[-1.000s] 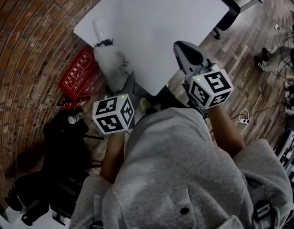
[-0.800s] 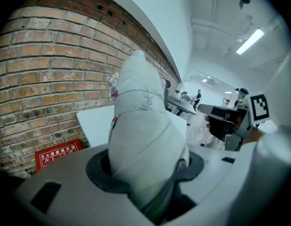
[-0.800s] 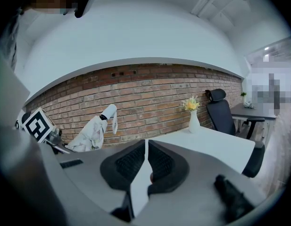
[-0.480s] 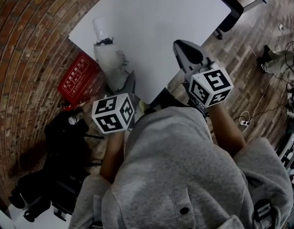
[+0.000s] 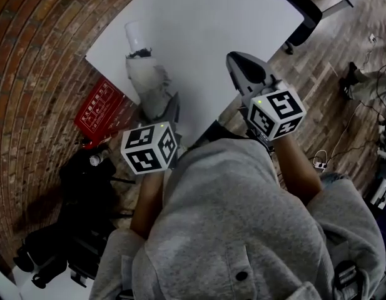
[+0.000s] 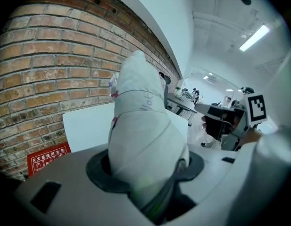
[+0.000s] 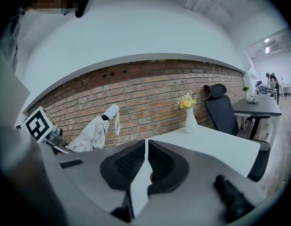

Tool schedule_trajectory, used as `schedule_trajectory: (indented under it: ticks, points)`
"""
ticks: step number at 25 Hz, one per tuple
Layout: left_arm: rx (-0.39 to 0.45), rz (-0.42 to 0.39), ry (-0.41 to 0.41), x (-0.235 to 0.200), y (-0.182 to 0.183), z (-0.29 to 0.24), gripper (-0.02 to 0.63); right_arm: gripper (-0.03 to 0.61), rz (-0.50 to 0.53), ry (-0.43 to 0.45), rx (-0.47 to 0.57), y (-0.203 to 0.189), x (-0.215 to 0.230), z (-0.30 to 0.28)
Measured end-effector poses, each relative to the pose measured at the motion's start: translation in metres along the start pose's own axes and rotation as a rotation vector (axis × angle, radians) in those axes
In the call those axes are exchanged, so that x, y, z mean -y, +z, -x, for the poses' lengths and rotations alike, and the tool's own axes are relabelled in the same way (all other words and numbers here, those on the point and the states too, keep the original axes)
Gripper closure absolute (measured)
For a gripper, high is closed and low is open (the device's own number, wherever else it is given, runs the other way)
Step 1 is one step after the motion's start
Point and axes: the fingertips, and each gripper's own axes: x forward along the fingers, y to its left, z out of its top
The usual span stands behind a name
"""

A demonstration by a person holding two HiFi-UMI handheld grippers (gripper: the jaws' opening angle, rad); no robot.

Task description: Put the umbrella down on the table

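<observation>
A folded white umbrella [image 5: 149,86] with a white handle [image 5: 134,35] sticks forward and up from my left gripper [image 5: 170,110], which is shut on its lower end. It hangs over the near left edge of the white table [image 5: 205,24]. In the left gripper view the umbrella [image 6: 140,131] fills the space between the jaws of the left gripper [image 6: 145,173]. My right gripper [image 5: 239,64] hovers above the table's near edge, shut, with nothing in it. The right gripper view shows that right gripper [image 7: 146,159] with pads almost touching and the umbrella [image 7: 93,131] off to its left.
A red sign [image 5: 99,108] leans at the foot of the brick wall [image 5: 36,55]. Black bags and gear [image 5: 86,186] lie on the floor at the left. A vase of flowers [image 7: 190,117] stands on the table's far side, with a black chair [image 7: 220,109] behind it.
Both grippers have moved forward toward the table. The umbrella now reaches further in over the table's left edge. Neither gripper's jaws have changed.
</observation>
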Motion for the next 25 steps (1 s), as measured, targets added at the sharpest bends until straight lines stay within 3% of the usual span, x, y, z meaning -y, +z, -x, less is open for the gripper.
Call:
schedule_trajectory:
  ticks: [25]
  points:
    - [-0.081, 0.014, 0.056, -0.002, 0.015, -0.075, 0.376, 0.541, -0.022, 0.073, -0.027, 0.007, 0.056, -0.061]
